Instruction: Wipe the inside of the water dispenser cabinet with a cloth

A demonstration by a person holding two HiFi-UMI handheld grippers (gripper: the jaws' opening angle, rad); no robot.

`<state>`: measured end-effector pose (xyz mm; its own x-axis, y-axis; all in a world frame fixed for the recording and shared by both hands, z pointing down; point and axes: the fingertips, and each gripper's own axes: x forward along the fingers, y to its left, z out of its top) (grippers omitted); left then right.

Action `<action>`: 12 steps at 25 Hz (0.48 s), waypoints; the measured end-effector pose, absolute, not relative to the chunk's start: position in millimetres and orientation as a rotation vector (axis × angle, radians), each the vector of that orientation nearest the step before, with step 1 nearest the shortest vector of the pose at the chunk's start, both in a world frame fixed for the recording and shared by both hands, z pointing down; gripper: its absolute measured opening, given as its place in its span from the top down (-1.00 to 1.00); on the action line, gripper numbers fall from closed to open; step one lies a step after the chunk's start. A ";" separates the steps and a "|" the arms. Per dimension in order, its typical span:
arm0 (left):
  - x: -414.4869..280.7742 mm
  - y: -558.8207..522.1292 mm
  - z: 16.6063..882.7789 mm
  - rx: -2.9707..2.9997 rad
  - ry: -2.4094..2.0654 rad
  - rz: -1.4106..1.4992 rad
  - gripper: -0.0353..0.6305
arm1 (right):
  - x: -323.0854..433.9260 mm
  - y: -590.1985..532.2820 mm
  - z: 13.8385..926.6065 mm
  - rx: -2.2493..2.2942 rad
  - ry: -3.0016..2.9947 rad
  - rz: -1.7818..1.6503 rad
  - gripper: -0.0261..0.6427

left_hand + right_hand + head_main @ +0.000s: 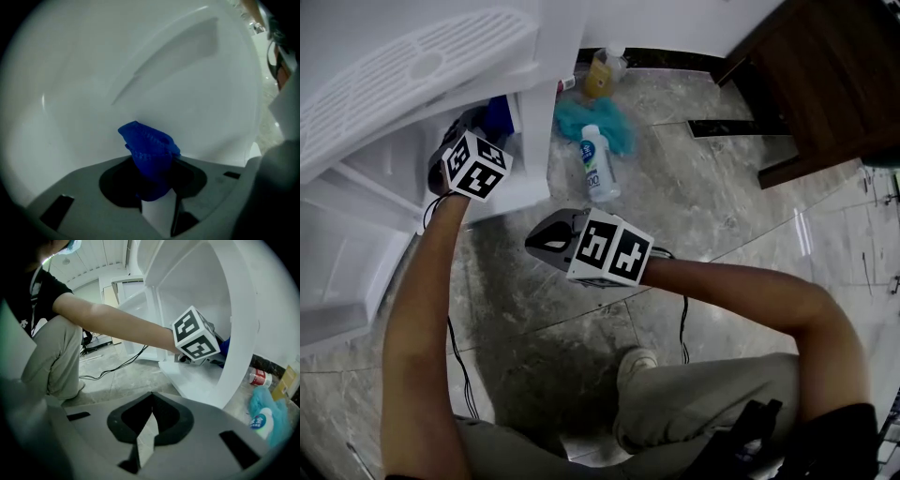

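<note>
- Your left gripper [152,171] reaches into the open white water dispenser cabinet [154,70]; its jaws are clamped on a bunched blue cloth [149,147], which sticks out past their tips
- The cloth is inside the cabinet, close against the smooth white inner wall; whether it actually presses on that wall cannot be told
- Your right gripper [149,416] hangs outside the cabinet, over the grey marble floor [703,234]; its jaws are pressed together with nothing between them, and it points toward the cabinet opening
- In the right gripper view your left forearm [117,324] stretches across into the cabinet's lower compartment
- On the floor just right of the cabinet lies a white bottle [598,167] with a blue label; its cap end rests against a teal fluffy rag [619,127]; an amber bottle [600,75] stands behind, near the wall
- A dark wooden cabinet [825,75] stands at the upper right, well apart; a black cable [459,366] trails on the floor under your left arm
</note>
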<state>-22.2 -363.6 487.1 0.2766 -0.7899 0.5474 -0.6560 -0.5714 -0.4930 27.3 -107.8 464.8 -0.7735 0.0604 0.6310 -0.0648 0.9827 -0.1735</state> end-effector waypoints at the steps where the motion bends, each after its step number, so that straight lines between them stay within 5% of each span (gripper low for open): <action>1: -24.0 -369.5 487.1 -2.373 1.393 -1.176 0.42 | 29.9 -106.7 465.2 0.006 -2.440 0.248 0.93; 6: -28.7 -373.1 487.8 -2.489 1.561 -1.115 0.42 | 40.5 -91.2 469.6 -0.010 -2.442 0.322 0.93; 12: -39.6 -343.4 422.3 -2.651 1.845 -0.564 0.42 | 30.8 -85.3 474.7 -0.044 -2.452 0.464 0.93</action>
